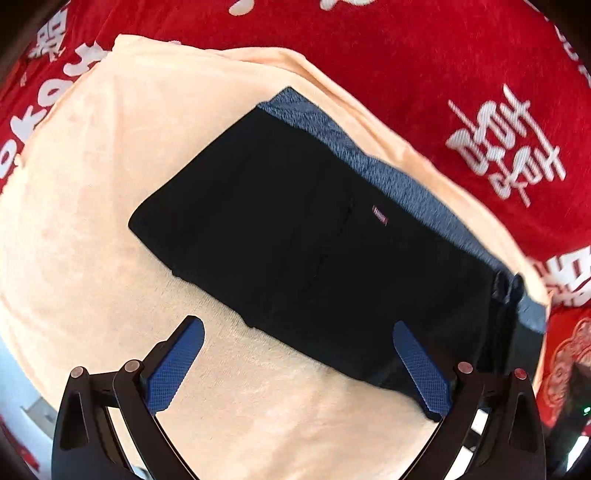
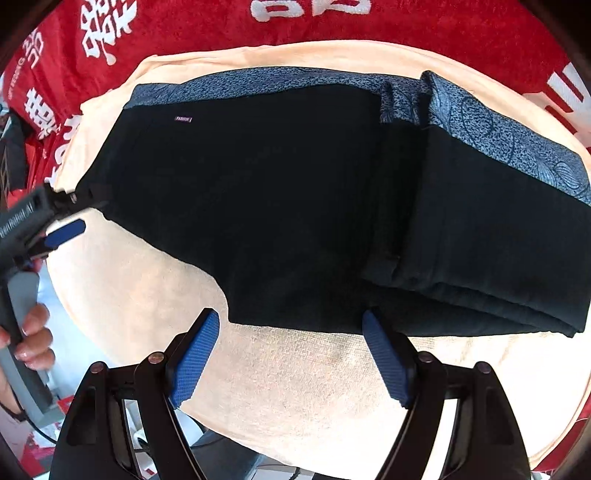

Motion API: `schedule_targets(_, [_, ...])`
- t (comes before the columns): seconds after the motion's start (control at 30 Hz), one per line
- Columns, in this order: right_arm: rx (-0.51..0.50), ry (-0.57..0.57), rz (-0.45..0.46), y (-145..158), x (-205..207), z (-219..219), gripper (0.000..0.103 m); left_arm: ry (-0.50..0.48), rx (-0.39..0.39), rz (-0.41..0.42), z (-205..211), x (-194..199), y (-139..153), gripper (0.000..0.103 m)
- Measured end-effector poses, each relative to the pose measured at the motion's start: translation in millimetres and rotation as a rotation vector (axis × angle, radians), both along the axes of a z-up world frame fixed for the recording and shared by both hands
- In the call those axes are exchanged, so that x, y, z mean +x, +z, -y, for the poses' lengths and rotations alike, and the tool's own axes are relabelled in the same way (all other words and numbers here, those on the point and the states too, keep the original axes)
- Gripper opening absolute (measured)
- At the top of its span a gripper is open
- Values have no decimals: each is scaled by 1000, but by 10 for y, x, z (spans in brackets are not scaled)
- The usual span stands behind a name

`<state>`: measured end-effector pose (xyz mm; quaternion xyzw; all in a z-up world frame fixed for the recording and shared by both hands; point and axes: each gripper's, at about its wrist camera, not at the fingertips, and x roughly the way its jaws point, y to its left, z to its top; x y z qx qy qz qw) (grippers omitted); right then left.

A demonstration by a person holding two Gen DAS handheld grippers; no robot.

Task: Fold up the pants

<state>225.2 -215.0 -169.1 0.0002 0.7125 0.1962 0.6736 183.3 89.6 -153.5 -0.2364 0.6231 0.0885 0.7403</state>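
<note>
Pants [image 2: 240, 206] tag [image 2: 183, 119] – "FASHION"-ish; cloth [image 2: 221, 22] chars unclear.

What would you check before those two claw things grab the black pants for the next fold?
1. Left gripper open, nothing between its pads: ok.
2. Right gripper open and empty: ok.
3. Black pants lying on the peach towel, not hanging off it: ok.
4. One end already folded over into a thicker stack: ok.
5. Near edge of the pants within reach of both grippers: ok, as far as the views show.
6. Hidden wrinkles under the pants: cannot tell.
</note>
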Motion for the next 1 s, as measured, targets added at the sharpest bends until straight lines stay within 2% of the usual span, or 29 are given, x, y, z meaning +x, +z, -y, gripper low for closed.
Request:
schedule_targets(0.1, [-9,15,-5,-39,22,-22,83,29,-82,23,-92,33,-87,103])
schedule_targets(0.23, [-4,16,-3,-73,33,-37,85,85,-242,50,-250,12,-270,103])
schedule_targets(0.37, [-6,52,13,-96,-2,-101,90,151,-347,71,-375,-49,-435,103])
schedule_targets(0.47, [-15,69,24,-100,-28,-136,91,206,-402,124,-452,-67,-455,103])
schedule_targets(0.57, [-5,64,27,-98,-50,-112,91,201,-414,168,-452,21,-350,103])
schedule_targets(0.63, [3,60,24,-102,-59,-81,91,157,-390,201,-402,90,-279,103])
schedule_targets(0.73, [-1,71,20,-112,-69,-72,91,121,-338,147,-355,172,-427,103])
schedule_targets(0.8, [-6,82,18,-113,-92,-112,92,135,-335,158,-380,160,-444,103])
schedule_targets(0.97, [3,69,15,-68,-60,-108,92,190,-345,110,-444,194,-447,102])
schedule_targets(1.0, [15,62,17,-20,-32,-100,92,194,-336,104,-443,204,-430,99])
